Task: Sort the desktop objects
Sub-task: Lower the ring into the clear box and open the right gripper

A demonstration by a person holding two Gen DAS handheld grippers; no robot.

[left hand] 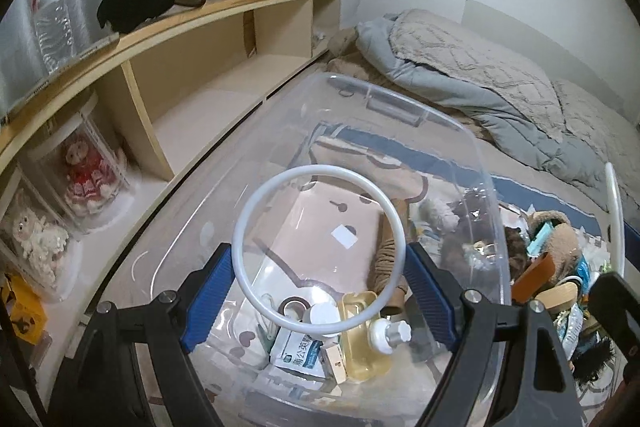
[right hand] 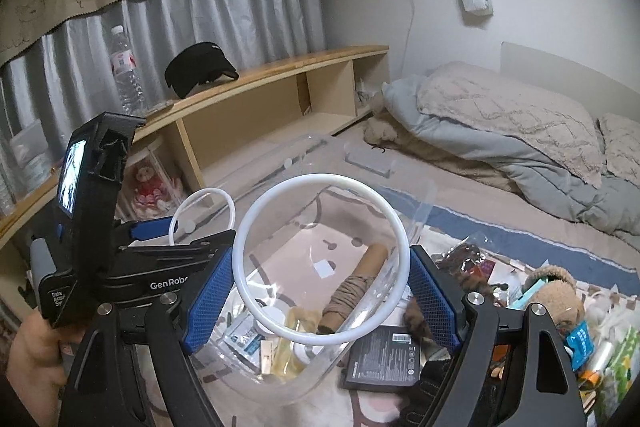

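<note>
Right now I have a white plastic ring in each gripper. My left gripper (left hand: 320, 275) spans its thin white plastic hoop (left hand: 320, 251) with both blue pads (left hand: 212, 291) pressed on the rim, directly above the clear plastic storage bin (left hand: 472, 163), where a yellow tray (left hand: 362, 343) and a paper-wrapped roll (left hand: 386, 259) already lie. My right gripper (right hand: 322, 291) clamps its own white ring (right hand: 322, 259) the same way, over the bin's nearer wall. Both rings hang above the opening, so I judge the drop is straight down; the left sits more centrally.
</note>
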